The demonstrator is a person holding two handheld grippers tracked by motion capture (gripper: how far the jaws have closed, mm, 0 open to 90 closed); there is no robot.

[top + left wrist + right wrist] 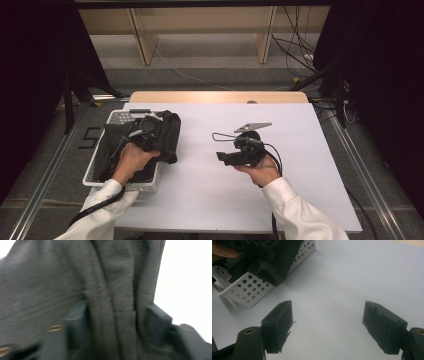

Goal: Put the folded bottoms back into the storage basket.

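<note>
Your left gripper (pixel 145 134) sits over the white perforated basket (pixel 98 170), jaws either side of a fold of the dark grey garment (pixel 75 285); the fold fills the gap, but whether the jaws have closed on it you cannot tell. The garment lies in the basket and spills over its right rim. Step in hand, as judged: lifting the garment out. Next move calls for a firm pinch, then a raise high enough to clear the rim. Your right gripper (pixel 328 327) hovers right of the basket above the bare white tabletop (pixel 300 130), jaws wide, holding nothing. Beyond the basket wall, no obstruction on that side
</note>
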